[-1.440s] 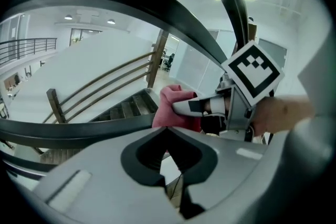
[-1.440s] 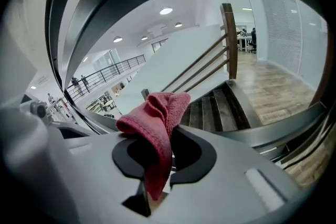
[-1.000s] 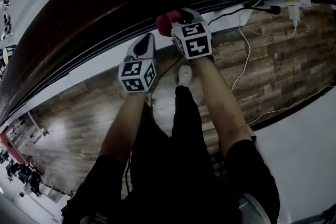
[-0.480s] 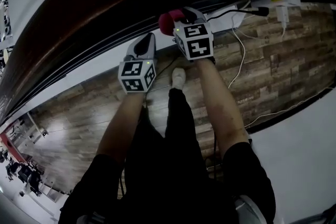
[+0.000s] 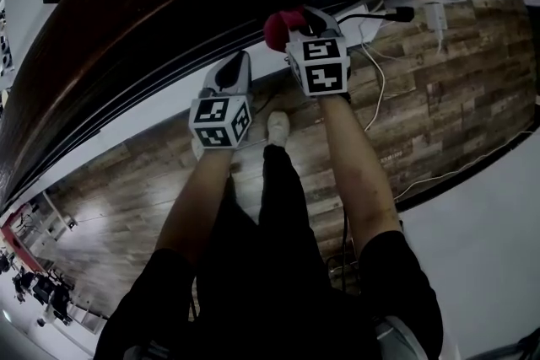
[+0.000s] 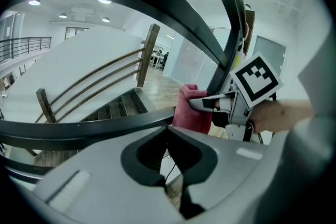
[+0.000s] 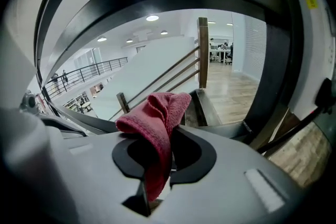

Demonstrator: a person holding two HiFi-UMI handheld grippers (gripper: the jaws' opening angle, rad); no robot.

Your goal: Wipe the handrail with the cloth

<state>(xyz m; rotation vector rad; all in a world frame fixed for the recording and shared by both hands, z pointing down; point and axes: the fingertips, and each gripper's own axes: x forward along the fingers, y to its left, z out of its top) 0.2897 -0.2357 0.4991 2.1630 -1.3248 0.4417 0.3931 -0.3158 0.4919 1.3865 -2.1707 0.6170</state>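
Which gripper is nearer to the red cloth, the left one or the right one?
Right. The right gripper is shut on the red cloth; the left gripper, shut and empty, is apart, to the cloth's left.

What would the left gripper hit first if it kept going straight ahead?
Probably the dark railing bar crossing just beyond the left gripper and its shut tips, though depth is hard to judge.

The left gripper [image 6: 169, 132] and right gripper [image 7: 171, 132] are pale grey moulded shells with black-lined jaws, each carrying a white cube [image 5: 221, 121] printed with black square markers. The person wears black short sleeves [image 5: 156, 292], black trousers [image 5: 283, 211] and a white shoe [image 5: 278, 126].
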